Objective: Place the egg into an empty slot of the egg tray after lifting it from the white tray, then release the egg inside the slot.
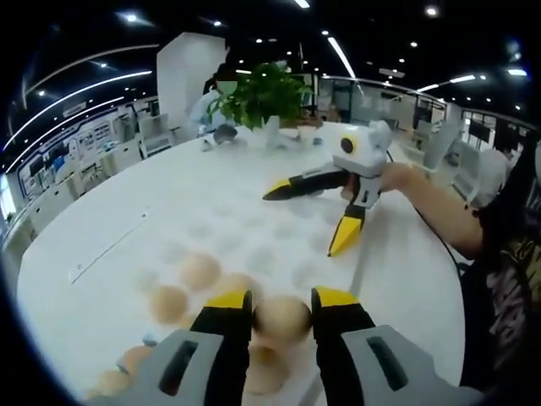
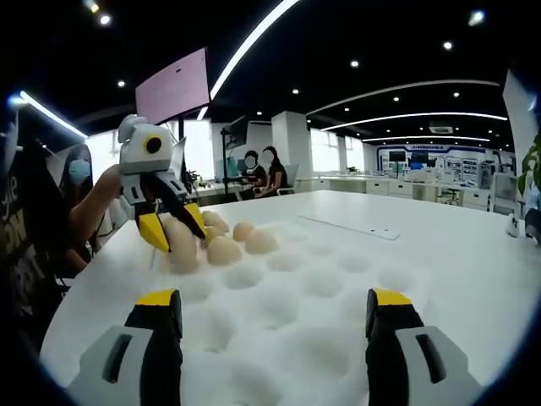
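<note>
A: Where's your left gripper (image 1: 281, 302) rn?

B: In the left gripper view its yellow-tipped jaws sit on either side of a tan egg (image 1: 282, 318), closed onto it. That egg sits w/ other eggs (image 1: 199, 271) at the near end of the white egg tray (image 1: 279, 245). In the right gripper view you see the same gripper from outside (image 2: 172, 230): white body, round lens, your hand behind it, tips angled down at the egg cluster (image 2: 241, 239).

A: And the tray itself?

B: White, moulded, many round slots. It lies on a big round white table (image 1: 127, 203). The eggs are bunched at one end; the slots across the middle and far side are bare.

A: Your right gripper?

B: Wide open, gripping nothing. In the right gripper view its two jaws rise far apart at the bottom (image 2: 275, 312), over the tray's (image 2: 330, 288) bare slots. In the left gripper view it comes in from the right (image 1: 304, 213), your forearm behind it, black-and-yellow jaws splayed above the tray's far part, well apart from the eggs.

A: Anything else around?

B: A green potted plant (image 1: 260, 97) at the table's far edge. Seated people (image 2: 262, 173) at a desk beyond the table, a pink screen (image 2: 173, 86) overhead, ceiling strip lights, open-plan office.
</note>
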Demonstrator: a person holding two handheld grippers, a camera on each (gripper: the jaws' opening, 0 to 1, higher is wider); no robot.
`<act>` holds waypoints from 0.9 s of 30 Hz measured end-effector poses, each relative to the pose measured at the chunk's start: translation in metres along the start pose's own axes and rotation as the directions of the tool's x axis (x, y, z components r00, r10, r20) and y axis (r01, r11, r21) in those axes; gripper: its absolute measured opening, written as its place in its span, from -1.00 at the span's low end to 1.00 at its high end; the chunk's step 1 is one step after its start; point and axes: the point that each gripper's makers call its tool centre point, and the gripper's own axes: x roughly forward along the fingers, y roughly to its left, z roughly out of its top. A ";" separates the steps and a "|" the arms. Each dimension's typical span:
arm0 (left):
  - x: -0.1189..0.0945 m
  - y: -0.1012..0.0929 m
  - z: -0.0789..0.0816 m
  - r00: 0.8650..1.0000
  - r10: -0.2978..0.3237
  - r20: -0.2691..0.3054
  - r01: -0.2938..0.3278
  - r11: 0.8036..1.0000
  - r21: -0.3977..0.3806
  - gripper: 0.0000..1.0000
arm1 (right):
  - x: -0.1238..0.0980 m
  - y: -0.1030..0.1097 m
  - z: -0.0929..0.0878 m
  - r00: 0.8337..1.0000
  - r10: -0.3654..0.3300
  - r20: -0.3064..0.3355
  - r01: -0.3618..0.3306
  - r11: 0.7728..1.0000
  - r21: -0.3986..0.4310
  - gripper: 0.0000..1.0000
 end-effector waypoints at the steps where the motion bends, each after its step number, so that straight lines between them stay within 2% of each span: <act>1: 0.000 0.000 0.000 1.000 0.000 0.000 0.000 1.000 0.000 -0.45 | 0.000 0.000 0.000 1.000 0.000 0.000 0.000 1.000 0.000 0.87; 27: -0.021 0.018 0.012 0.998 0.047 0.032 -0.047 0.999 0.003 -0.45 | 0.001 -0.001 -0.001 1.000 0.000 0.002 0.000 1.000 0.001 0.87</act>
